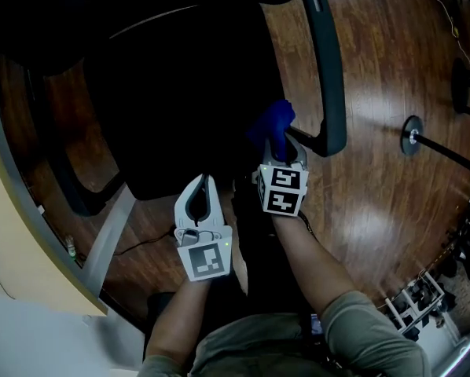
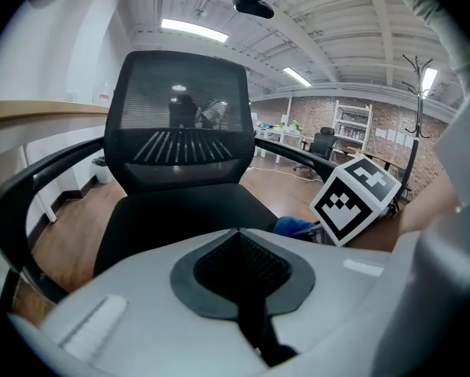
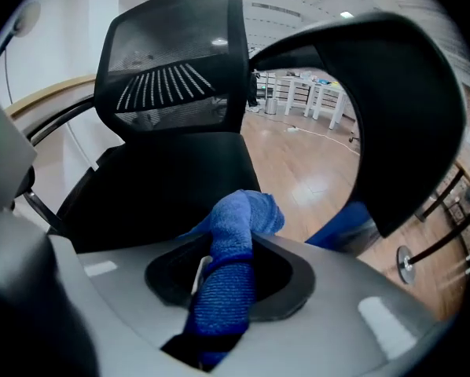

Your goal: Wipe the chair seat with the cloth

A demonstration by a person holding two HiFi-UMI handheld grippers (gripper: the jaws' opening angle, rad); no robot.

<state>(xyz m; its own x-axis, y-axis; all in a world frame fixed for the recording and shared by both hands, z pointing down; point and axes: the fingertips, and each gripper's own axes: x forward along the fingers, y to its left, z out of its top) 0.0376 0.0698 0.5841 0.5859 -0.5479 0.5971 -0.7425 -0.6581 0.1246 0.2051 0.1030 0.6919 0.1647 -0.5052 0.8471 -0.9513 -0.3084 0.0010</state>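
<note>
Pinches the blue cloth [image 1: 273, 128] in the right gripper [image 1: 283, 152] at the right edge of the chair seat [image 1: 168, 124], beside the armrest [image 1: 330, 69]. Holds the left gripper [image 1: 203, 185] pressed together and empty, by the seat's near edge.

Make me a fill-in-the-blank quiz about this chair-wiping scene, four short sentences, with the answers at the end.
1. The cloth clamped in the right tongs is ____ in colour.
2. The left tongs are shut with ____ between them.
3. The chair seat and its mesh backrest are both ____.
4. The floor around the chair is made of ____.
Missing words: blue; nothing; black; wood.
</note>
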